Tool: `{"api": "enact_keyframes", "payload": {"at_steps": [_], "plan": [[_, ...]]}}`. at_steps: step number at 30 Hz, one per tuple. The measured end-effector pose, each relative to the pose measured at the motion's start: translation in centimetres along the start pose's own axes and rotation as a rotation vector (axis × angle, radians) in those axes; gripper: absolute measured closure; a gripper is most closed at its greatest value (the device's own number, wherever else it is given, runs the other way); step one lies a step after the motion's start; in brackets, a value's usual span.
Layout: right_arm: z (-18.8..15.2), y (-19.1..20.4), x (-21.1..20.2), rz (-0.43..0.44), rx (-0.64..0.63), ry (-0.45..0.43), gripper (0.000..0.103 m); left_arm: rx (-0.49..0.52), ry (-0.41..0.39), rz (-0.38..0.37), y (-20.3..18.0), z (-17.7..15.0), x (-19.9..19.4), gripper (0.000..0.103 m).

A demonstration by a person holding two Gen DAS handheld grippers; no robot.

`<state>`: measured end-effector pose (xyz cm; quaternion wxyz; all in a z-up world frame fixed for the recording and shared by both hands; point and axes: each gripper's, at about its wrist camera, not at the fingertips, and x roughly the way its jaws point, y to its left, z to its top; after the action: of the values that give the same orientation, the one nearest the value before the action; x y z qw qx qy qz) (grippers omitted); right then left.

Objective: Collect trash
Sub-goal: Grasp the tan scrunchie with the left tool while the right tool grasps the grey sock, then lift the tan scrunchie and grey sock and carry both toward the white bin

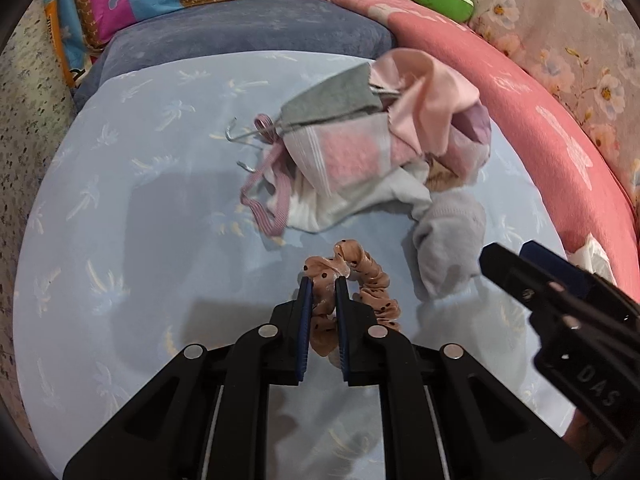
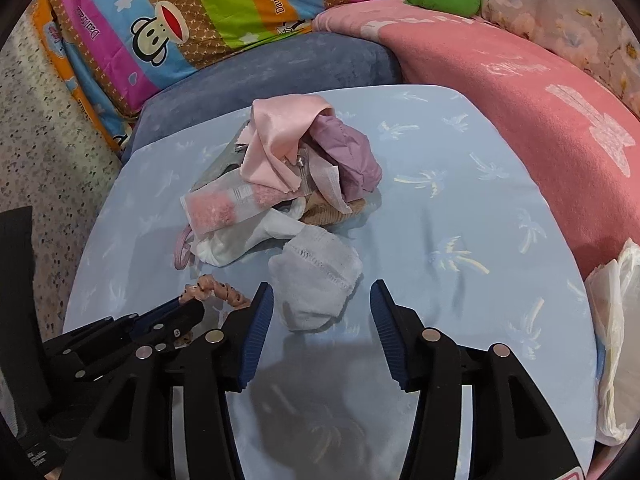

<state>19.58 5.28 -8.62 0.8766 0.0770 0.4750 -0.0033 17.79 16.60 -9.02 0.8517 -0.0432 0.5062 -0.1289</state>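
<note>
Left gripper (image 1: 323, 284) jaws clamped on peach scrunchie (image 1: 360, 280), right gripper (image 2: 322, 296) jaws apart, straddling grey sock (image 2: 316, 284)

Both grippers are the same chunky black plastic build: left gripper (image 1: 323, 280) and right gripper (image 2: 322, 294) have ribbed dark blue pads (image 2: 256, 332), round silver pins at the joints, and white "DAS" lettering at the right edge of the left view.

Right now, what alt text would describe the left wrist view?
The left gripper pinches a tan dotted scrunchie on a pale blue palm-print tabletop. Behind lies a pile of small clothes; the right gripper enters from the right.
</note>
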Motion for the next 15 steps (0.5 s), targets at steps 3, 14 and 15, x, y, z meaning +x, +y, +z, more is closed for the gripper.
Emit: {"api": "enact_keyframes", "payload": {"at_steps": [3, 14, 15], "plan": [[0.2, 0.2, 1.1, 0.001, 0.008, 0.012, 0.048, -0.007, -0.004, 0.002, 0.2, 0.5, 0.2, 0.091], [-0.6, -0.5, 3.1, 0.043, 0.055, 0.062, 0.086, 0.015, -0.013, 0.003, -0.4, 1.1, -0.2, 0.091], [-0.7, -0.5, 2.8, 0.043, 0.056, 0.056, 0.086, 0.018, -0.016, 0.000, -0.6, 1.2, -0.4, 0.091]]}}
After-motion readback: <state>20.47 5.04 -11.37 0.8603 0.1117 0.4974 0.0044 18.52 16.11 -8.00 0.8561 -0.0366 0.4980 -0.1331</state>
